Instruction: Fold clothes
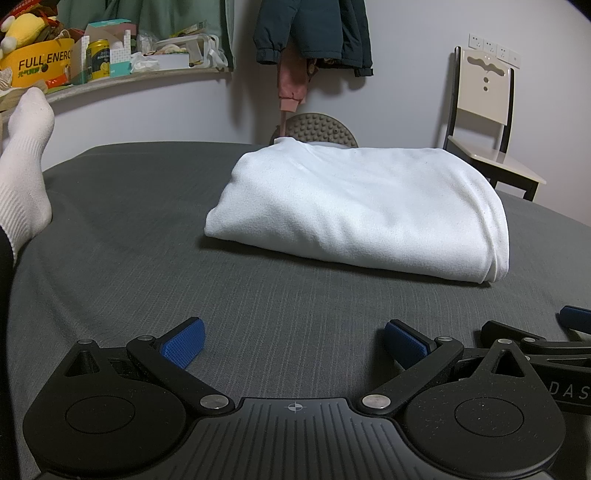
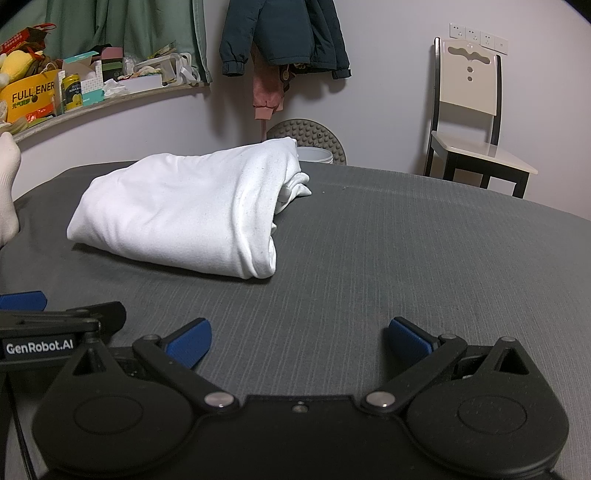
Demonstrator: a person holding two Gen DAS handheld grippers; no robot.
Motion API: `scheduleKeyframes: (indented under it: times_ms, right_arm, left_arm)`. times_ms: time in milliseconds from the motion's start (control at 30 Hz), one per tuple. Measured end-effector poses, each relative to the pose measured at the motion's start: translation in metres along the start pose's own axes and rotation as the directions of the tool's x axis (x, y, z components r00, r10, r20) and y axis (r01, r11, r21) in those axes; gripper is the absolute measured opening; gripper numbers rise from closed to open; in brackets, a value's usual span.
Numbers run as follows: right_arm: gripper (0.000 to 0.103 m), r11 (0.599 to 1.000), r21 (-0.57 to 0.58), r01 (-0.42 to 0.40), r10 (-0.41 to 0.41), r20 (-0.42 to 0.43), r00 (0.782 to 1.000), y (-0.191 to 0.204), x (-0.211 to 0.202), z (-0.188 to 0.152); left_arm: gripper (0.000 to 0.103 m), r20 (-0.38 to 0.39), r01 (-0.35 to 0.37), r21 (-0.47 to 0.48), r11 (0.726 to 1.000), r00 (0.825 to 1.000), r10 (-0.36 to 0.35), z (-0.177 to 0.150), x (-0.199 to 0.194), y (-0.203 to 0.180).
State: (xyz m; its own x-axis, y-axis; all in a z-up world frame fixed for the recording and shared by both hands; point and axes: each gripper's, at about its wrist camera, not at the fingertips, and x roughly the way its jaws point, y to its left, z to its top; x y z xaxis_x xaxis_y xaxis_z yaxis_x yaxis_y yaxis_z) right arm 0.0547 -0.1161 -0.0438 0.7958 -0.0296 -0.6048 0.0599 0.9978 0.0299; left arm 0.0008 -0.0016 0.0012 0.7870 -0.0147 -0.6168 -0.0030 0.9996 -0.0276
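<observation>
A white garment (image 1: pixel 354 206) lies folded into a thick bundle on the grey bed sheet (image 1: pixel 147 229). In the right wrist view the same white garment (image 2: pixel 184 210) sits left of centre, its layered edge facing right. My left gripper (image 1: pixel 295 341) rests low on the sheet, well short of the bundle, open with nothing between its blue pads. My right gripper (image 2: pixel 301 341) is also open and empty, close beside the left one, which shows at that view's left edge (image 2: pixel 62 317).
A person's foot in a white sock (image 1: pixel 22 170) rests on the sheet at the left. A cluttered shelf (image 1: pixel 110 79) runs along the wall. Jackets (image 1: pixel 314 29) hang behind the bed. A chair (image 1: pixel 487 122) stands at the far right.
</observation>
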Motion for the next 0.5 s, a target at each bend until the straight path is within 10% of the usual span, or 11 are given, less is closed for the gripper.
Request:
scheduleKeyframes:
  times_ms: [500]
  right_arm:
    - [0.103,1.0,0.0,0.0,0.0,0.0,1.0,-0.0011,-0.0013,0.0001]
  left_arm:
    - [0.103,0.0,0.0,0.0,1.0,1.0,0.0,0.0,0.0001,0.0]
